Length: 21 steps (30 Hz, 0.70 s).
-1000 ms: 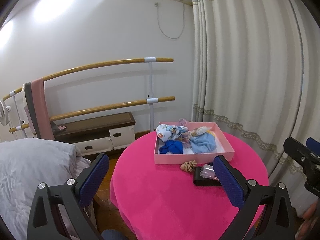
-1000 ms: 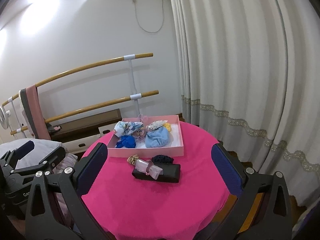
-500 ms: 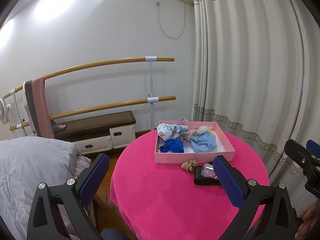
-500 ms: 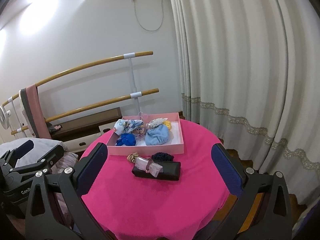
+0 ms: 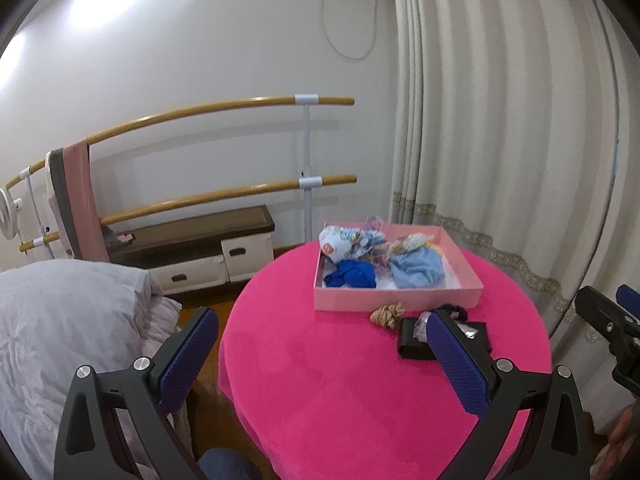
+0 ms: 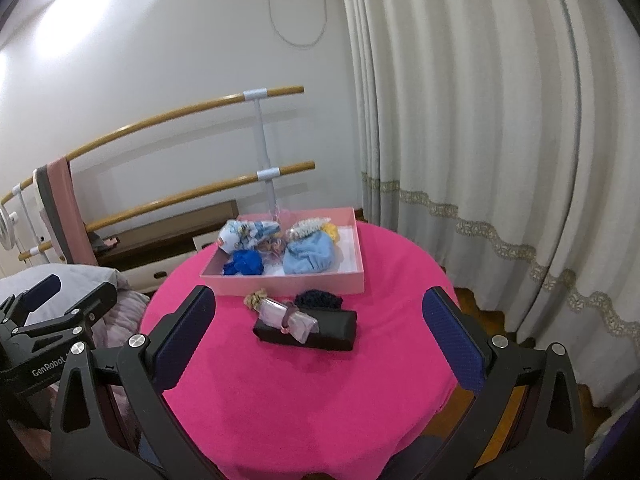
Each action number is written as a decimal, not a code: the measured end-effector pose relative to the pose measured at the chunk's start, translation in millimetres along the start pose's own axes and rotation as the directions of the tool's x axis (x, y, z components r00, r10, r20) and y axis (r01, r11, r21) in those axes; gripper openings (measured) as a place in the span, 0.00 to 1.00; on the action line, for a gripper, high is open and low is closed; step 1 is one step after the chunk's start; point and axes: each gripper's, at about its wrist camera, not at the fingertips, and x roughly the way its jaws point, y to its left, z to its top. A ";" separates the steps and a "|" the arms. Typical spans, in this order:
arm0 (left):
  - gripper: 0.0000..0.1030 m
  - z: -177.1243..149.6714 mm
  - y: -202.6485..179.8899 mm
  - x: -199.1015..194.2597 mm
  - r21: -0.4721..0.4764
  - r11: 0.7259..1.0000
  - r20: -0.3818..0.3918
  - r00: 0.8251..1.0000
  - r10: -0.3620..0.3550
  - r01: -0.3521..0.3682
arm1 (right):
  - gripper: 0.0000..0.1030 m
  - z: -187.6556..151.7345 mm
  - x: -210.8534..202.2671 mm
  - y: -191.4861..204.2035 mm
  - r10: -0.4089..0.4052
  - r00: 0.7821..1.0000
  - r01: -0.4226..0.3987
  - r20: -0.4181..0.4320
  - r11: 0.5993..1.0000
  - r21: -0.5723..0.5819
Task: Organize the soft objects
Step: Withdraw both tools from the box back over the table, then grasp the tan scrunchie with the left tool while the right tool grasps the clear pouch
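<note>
Since a second ago both my grippers have drifted only slightly; the round pink table (image 6: 320,400) sits a little lower in both views, and nothing on it has shifted.

At far left, a grey bedcover (image 5: 60,320) lies below the wooden barre rails (image 5: 224,196). My left gripper (image 5: 320,356) hangs over the near left edge of the table, jaws wide apart, nothing between them. On the table's far side stands the pink box (image 6: 288,282), holding a patterned white-and-blue cloth (image 6: 244,236), a dark blue scrunchie (image 6: 246,262), a light blue towel piece (image 6: 310,258) and a yellow item (image 6: 331,231) at the back. Just in front of the box, on the tablecloth, lie a beige scrunchie (image 6: 254,300) and a dark navy scrunchie (image 6: 318,300). Nearer me is a black case (image 6: 320,330) with a clear pink packet (image 6: 288,320) resting on top. My right gripper (image 6: 320,340) hovers above the near side of the table, jaws also wide apart and empty. Cream curtains (image 6: 480,120) fill the right.
</note>
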 end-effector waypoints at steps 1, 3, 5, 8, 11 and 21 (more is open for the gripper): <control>1.00 -0.3 0.8 5.8 0.000 1.000 -0.010 1.000 0.000 0.000 | 1.00 -2.2 5.5 -1.8 0.000 1.000 0.000 -0.013 1.000 -0.001; 1.00 -2.3 1.9 19.4 0.000 1.000 -0.034 0.999 0.003 -0.003 | 1.00 -6.8 17.6 -3.3 0.000 0.999 0.000 -0.040 1.000 -0.004; 1.00 -3.3 2.8 33.7 -0.001 1.000 -0.061 0.998 0.003 -0.003 | 1.00 -12.5 32.4 -4.9 0.003 0.997 -0.003 -0.075 1.000 -0.007; 1.00 -5.1 4.0 55.4 -0.003 1.000 -0.098 0.995 0.003 -0.004 | 1.00 -20.1 53.3 -5.3 0.012 0.993 -0.015 -0.120 1.000 -0.019; 1.00 -6.6 3.6 77.7 -0.001 1.000 -0.132 0.991 0.008 -0.008 | 0.98 -26.8 82.3 -4.7 0.024 0.983 -0.032 -0.179 0.999 -0.039; 1.00 -4.5 3.7 151.8 0.006 1.000 -0.196 0.980 0.024 -0.023 | 0.82 -34.5 157.9 8.1 0.088 0.948 -0.118 -0.306 0.990 -0.082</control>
